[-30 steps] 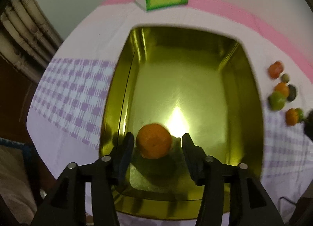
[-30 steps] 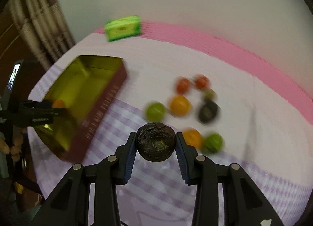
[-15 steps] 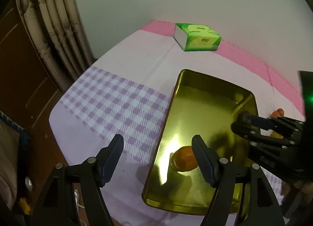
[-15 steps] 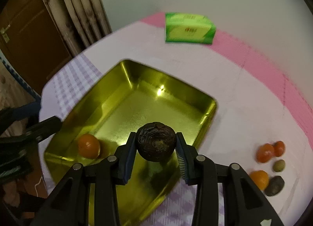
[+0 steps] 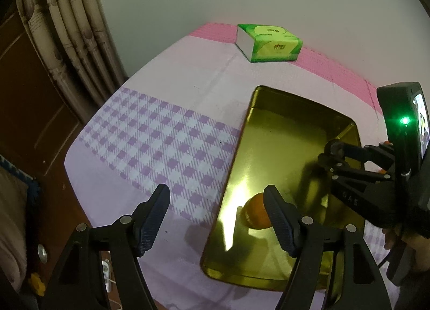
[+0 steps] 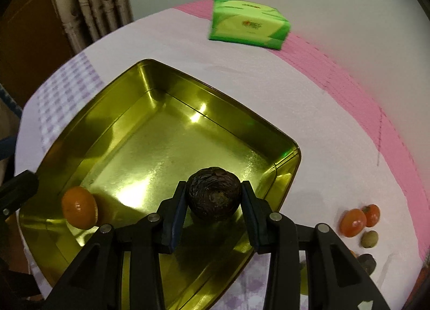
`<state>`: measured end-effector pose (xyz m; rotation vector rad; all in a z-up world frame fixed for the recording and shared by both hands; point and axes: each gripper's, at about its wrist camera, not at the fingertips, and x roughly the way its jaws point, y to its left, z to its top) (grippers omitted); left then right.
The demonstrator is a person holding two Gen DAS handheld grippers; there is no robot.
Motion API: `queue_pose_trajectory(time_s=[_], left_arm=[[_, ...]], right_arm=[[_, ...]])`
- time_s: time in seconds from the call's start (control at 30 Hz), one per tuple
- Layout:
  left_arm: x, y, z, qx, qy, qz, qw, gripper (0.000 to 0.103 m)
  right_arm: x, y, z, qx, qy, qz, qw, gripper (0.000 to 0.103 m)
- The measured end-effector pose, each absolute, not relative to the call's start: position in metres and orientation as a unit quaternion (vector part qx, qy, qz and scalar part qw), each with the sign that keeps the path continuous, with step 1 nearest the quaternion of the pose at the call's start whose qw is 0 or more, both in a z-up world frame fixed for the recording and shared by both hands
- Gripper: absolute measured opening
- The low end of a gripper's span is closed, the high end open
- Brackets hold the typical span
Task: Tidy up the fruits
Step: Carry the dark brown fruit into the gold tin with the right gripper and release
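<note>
A gold metal tin (image 6: 150, 148) (image 5: 282, 132) lies open on the cloth-covered table. One orange (image 6: 79, 211) (image 5: 256, 212) rests in its near left corner. My right gripper (image 6: 213, 197) is shut on a dark wrinkled round fruit (image 6: 213, 193), held above the tin's near right part. My left gripper (image 5: 216, 218) stands open and empty above the tin's left edge, the orange just behind its right finger. In the left wrist view the right gripper (image 5: 333, 154) reaches in over the tin from the right; its fruit is hidden there.
A green tissue pack (image 6: 248, 26) (image 5: 268, 42) lies at the back by the pink stripe. Loose fruits lie right of the tin: two orange-red ones (image 6: 358, 220), a small olive one (image 6: 369, 238) and a dark one (image 6: 366, 261). A curtain (image 5: 78, 28) hangs beyond the table's left edge.
My left gripper let go of the orange, opened wide and drew back up to the tin's left side. My right gripper carried the dark fruit from the loose fruits to over the tin.
</note>
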<state>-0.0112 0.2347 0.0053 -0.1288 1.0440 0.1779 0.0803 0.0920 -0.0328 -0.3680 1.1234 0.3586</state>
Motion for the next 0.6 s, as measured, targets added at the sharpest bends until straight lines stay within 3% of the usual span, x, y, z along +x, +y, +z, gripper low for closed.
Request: queue_pose_trajectory(time_s=[0.2,0.47,0.6], left_arm=[[-0.011,0.232,0.005,-0.057,0.498,0.083,0.862,0.073],[-0.012,0.225,0.006,-0.053,0.484,0.058,0.872,0.073],[-0.011,0.216,0.003,-0.044,0.489,0.038,0.87,0.073]], right_arm=[[0.083,0.084,-0.033,-0.161,0.527,0.155,0.82,0.037],[0.078,0.083,-0.03,-0.14,0.523,0.173,0.823,0.047],[0.063,0.072,-0.013,-0.101,0.503,0.203,0.834,0.047]])
